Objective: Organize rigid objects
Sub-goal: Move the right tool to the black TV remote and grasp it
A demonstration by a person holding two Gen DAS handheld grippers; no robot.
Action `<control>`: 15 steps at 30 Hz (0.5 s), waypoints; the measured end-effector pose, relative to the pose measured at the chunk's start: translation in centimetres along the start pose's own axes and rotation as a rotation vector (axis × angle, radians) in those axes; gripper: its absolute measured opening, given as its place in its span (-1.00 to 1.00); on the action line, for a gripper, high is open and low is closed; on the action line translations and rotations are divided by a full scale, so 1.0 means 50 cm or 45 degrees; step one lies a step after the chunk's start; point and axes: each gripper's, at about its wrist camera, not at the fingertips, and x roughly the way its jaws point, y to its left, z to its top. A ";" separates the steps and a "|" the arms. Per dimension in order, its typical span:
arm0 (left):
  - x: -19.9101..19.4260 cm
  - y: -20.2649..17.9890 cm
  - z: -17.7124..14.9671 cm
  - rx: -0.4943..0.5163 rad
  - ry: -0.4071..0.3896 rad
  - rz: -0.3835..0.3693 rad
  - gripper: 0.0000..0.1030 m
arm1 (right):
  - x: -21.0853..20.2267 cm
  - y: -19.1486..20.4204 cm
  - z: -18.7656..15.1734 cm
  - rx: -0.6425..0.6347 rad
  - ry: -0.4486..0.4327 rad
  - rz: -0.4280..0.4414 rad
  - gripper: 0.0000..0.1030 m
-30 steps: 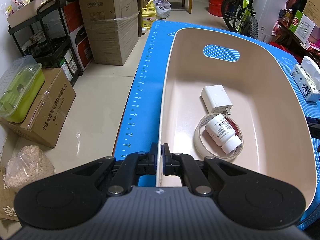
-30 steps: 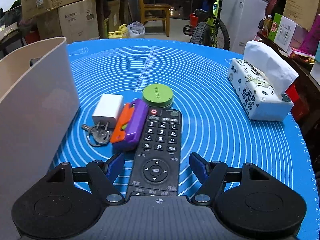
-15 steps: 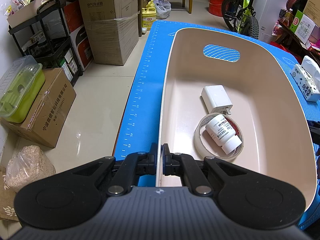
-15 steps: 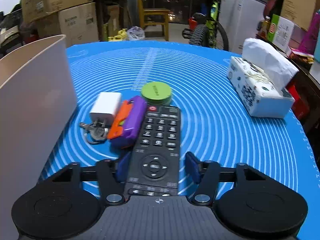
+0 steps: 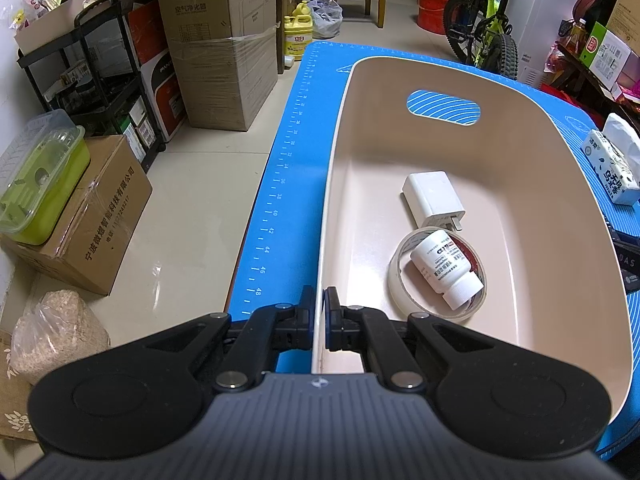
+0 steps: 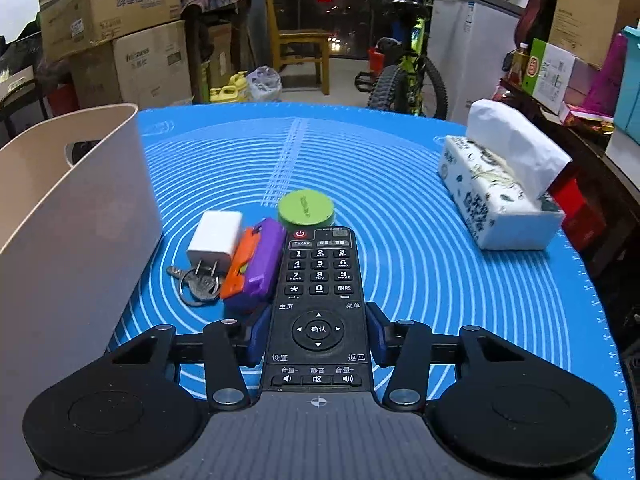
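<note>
Left wrist view: left gripper (image 5: 319, 322) clamped on the near rim of the beige bin (image 5: 568, 208), one finger outside the wall, one inside. Bin sits on the blue mat (image 5: 288, 184). Inside the bin: white charger (image 5: 432, 199) lying flat, its prongs toward a tape roll (image 5: 400, 280); white pill bottle (image 5: 446, 268) lies tilted inside the roll's ring, cap toward the camera. Tissue pack (image 5: 610, 174) on the mat, right of the bin. Off the mat, left: cardboard boxes (image 5: 216, 40), green lidded container (image 5: 40, 184) on a box, black shelf rack (image 5: 92, 76). Bicycle (image 5: 484, 36) at the far right.

Right wrist view: right gripper (image 6: 318, 338) closed on the black remote (image 6: 318, 308), pads touching both long sides at the navigation ring. The remote's far end reaches the green round lid (image 6: 306, 209). Just left of the remote, touching or nearly so: purple-and-orange block (image 6: 254, 266). Left of that, a second white charger (image 6: 215, 238), prongs resting over the keys on a ring (image 6: 196, 282). Beige bin wall (image 6: 80, 232) stands at far left, near the keys. Tissue pack (image 6: 504, 188) well apart on the right. Wooden chair (image 6: 300, 46) and bicycle (image 6: 404, 72) beyond the mat.
</note>
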 end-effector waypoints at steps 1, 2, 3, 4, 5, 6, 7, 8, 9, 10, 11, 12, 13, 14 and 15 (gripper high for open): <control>0.000 0.000 0.000 0.001 0.000 0.001 -0.88 | 0.000 -0.003 0.001 0.010 0.004 -0.004 0.05; 0.000 0.000 0.000 0.002 0.000 0.001 -0.88 | 0.000 -0.005 0.001 0.017 0.006 -0.009 0.05; 0.000 0.002 0.000 0.002 0.000 0.001 -0.88 | -0.001 -0.007 0.001 0.020 0.004 -0.018 0.05; 0.001 0.003 0.000 0.001 0.000 0.001 -0.88 | -0.002 -0.009 0.002 0.020 -0.002 -0.027 0.05; 0.001 0.001 0.000 0.001 0.000 0.000 -0.88 | -0.005 -0.009 0.003 0.022 -0.010 -0.033 0.05; 0.001 0.001 0.000 0.001 -0.001 0.000 -0.88 | -0.010 -0.010 0.006 0.023 -0.024 -0.036 0.05; 0.001 0.001 0.000 0.001 -0.001 0.000 -0.88 | -0.015 -0.013 0.010 0.027 -0.037 -0.035 0.05; 0.001 0.001 0.000 0.001 -0.001 0.001 -0.88 | -0.020 -0.015 0.014 0.034 -0.051 -0.035 0.05; 0.001 0.001 -0.001 0.001 0.000 0.001 -0.88 | -0.028 -0.016 0.019 0.041 -0.068 -0.034 0.05; 0.002 0.002 0.000 0.001 0.000 0.000 -0.88 | -0.037 -0.017 0.025 0.048 -0.086 -0.027 0.05; 0.001 0.002 0.000 0.000 0.000 0.000 -0.88 | -0.046 -0.017 0.032 0.055 -0.105 -0.019 0.05; 0.001 0.001 -0.001 0.001 0.000 0.001 -0.88 | -0.055 -0.016 0.040 0.060 -0.126 -0.007 0.05; 0.001 0.001 0.000 0.001 0.000 0.001 -0.88 | -0.067 -0.013 0.048 0.060 -0.149 0.006 0.05; 0.001 0.001 0.000 0.001 0.000 0.001 -0.88 | -0.080 -0.007 0.055 0.057 -0.177 0.016 0.05; 0.001 0.001 0.000 0.001 0.000 0.001 -0.88 | -0.093 -0.001 0.062 0.056 -0.206 0.027 0.05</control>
